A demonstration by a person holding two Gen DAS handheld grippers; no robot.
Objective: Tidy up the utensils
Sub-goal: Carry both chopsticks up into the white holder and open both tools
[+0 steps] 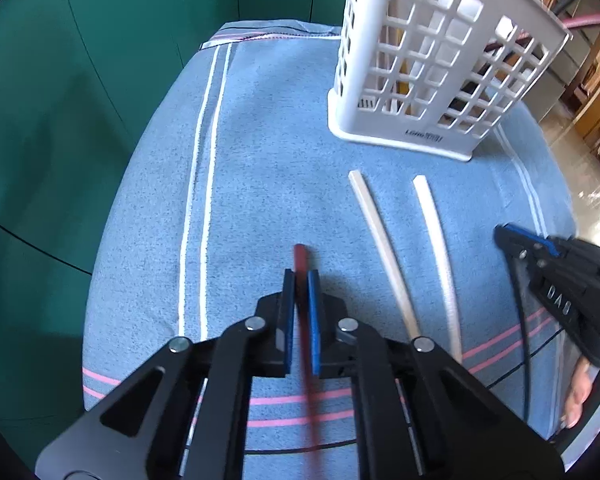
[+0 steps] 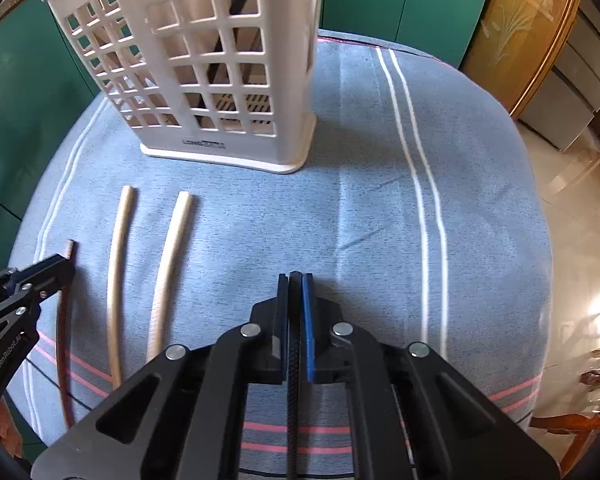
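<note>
Blue terry cloth [image 1: 260,152] with white and pink stripes covered the whole work surface, likely there to stop round sticks rolling. White lattice caddy [image 1: 432,64] stood upright at about 1 o'clock in the left wrist view and 11 o'clock in the right wrist view, open top up, so it looked like the drop target; some dark and pale shapes showed through the grid, but I couldn't tell what they were. Two pale chopsticks [image 1: 384,248] lay flat on the cloth side by side, apart from each other, ends aimed at the caddy, not yet picked. Left gripper [image 1: 301,276] had its jaws pinched on a dark red chopstick [image 1: 300,258], gripped near the far end with only a short tip sticking out past the pads, long tail running back under the gripper. Couldn't tell if that stick was clear of the cloth. Holding near one end probably makes tipping it vertical into the caddy easier. Right gripper [image 2: 295,280] hovered at 3 o'clock of the pale pair, jaws pressed together with nothing between them, probably idle until its turn.
</note>
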